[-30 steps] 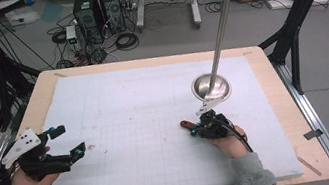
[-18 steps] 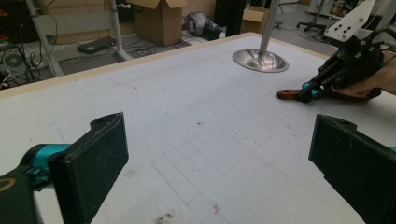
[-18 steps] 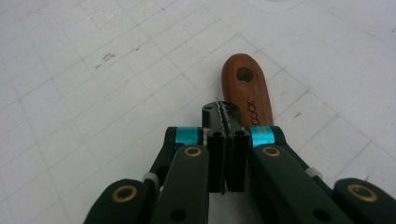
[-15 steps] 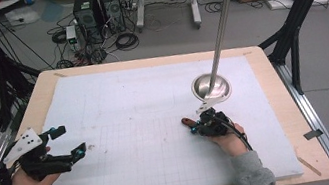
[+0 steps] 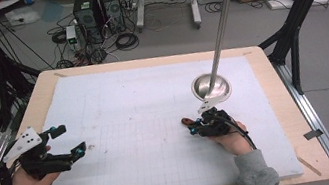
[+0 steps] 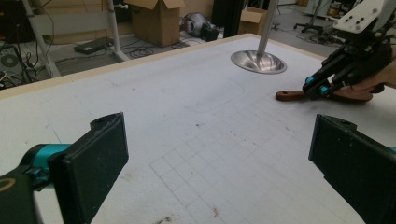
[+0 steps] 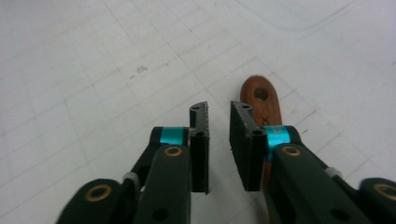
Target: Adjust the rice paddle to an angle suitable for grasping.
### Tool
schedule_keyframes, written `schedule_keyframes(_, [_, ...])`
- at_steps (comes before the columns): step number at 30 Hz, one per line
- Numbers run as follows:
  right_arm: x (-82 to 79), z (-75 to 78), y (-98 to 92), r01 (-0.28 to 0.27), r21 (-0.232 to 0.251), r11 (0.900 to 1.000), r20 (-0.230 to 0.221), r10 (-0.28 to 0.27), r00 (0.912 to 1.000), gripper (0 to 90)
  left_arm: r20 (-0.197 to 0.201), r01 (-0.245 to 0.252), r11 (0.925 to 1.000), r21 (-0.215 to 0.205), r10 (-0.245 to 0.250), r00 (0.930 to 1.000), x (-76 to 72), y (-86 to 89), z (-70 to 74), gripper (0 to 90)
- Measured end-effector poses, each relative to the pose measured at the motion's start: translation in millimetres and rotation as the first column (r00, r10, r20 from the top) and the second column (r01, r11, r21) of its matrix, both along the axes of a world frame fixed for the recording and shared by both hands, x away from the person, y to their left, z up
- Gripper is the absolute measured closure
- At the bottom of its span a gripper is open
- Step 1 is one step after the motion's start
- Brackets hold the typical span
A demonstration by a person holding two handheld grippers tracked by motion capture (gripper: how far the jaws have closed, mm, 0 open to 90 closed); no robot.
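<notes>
Right gripper (image 7: 218, 142): jaws just opening, narrow gap, nothing between; wooden handle (image 7: 261, 100) lies beside its right jaw. Left gripper (image 5: 67, 142): jaws wide open, empty.

Colours and patterns on the table

Reddish-brown wooden handle (image 7: 260, 100) is showing beside black jaws with teal bands; white mat (image 5: 144, 106) is carrying a faint grey grid; stand base (image 5: 210, 87) is gleaming silver.

Even, diffuse light, apparently from overhead, falls on the white mat (image 5: 147, 120); shadows under the left gripper (image 5: 62, 142) and right gripper (image 5: 198, 128) are faint. The steel stand base (image 5: 211, 87) beyond the right gripper shows soft glare. Both gripper views look soft and grainy, with nearby jaws slightly blurred.
</notes>
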State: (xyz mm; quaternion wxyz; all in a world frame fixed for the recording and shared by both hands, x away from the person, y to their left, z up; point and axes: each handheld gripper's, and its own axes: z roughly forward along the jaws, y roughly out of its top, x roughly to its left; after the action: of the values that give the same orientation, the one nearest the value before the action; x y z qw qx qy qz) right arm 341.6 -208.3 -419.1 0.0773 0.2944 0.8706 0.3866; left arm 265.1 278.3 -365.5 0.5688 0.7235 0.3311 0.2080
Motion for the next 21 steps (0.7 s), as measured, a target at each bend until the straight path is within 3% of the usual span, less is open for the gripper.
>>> schedule_keyframes(2, [-1.8,9.5,-7.3,-0.011,0.042,0.999,0.017,0.01,0.9998,70.6,-0.003,0.0,1.0,0.0,0.0,1.0,0.1,-0.2,-0.5,5.1])
schedule_keyframes(8, [-2.3,16.3,-21.2,-0.033,0.065,0.997,0.017,0.032,0.9993,55.5,-0.007,0.013,0.9999,-0.001,-0.013,0.9999,1.2,-2.8,-1.0,5.1])
schedule_keyframes(10, [-3.2,18.7,-28.3,-0.033,0.065,0.997,0.019,0.032,0.9993,46.7,-0.006,0.017,0.9999,-0.003,-0.017,0.9998,1.4,-4.3,-0.7,5.1])
schedule_keyframes(15, [-5.4,21.3,-35.4,-0.044,0.053,0.998,0.04,0.041,0.9983,37.4,-0.013,0.019,0.9998,0.002,-0.019,0.9997,3.1,-5.3,-1.9,5.2])
schedule_keyframes(20, [-7.6,22.1,-43.2,-0.048,0.018,0.999,0.059,0.047,0.9972,19.8,-0.017,0.027,0.9996,0.003,-0.027,0.9995,4.7,-6.5,-2.1,5.2])
schedule_keyframes(21, [-7.6,22.1,-43.2,-0.048,0.018,0.999,0.059,0.047,0.9972,19.8,-0.017,0.027,0.9996,0.003,-0.027,0.9995,4.7,-6.5,-2.1,5.2])
